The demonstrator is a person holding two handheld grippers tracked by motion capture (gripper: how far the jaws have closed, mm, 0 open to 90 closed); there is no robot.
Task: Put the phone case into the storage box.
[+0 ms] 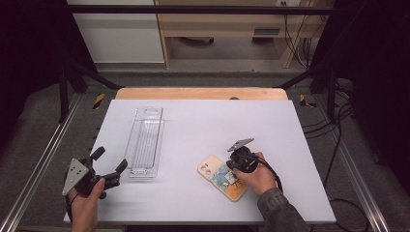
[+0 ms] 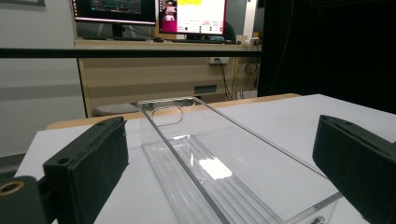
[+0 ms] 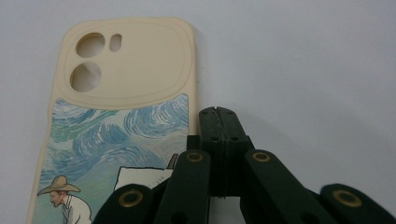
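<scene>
White tabletop [image 1: 203, 125] on wooden bench, dark curtains around — left gripper [image 1: 112, 173] spread wide, right gripper [image 3: 218, 112] clenched empty beside phone case [image 3: 121, 116].

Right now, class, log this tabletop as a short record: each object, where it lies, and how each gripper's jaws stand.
phone case: flat on the white table, near right, painted back up
clear tray: left of centre, long axis running away
right gripper: jaws together, beside the case's edge, gripping nothing
left gripper: jaws wide apart, facing the tray's near end
</scene>
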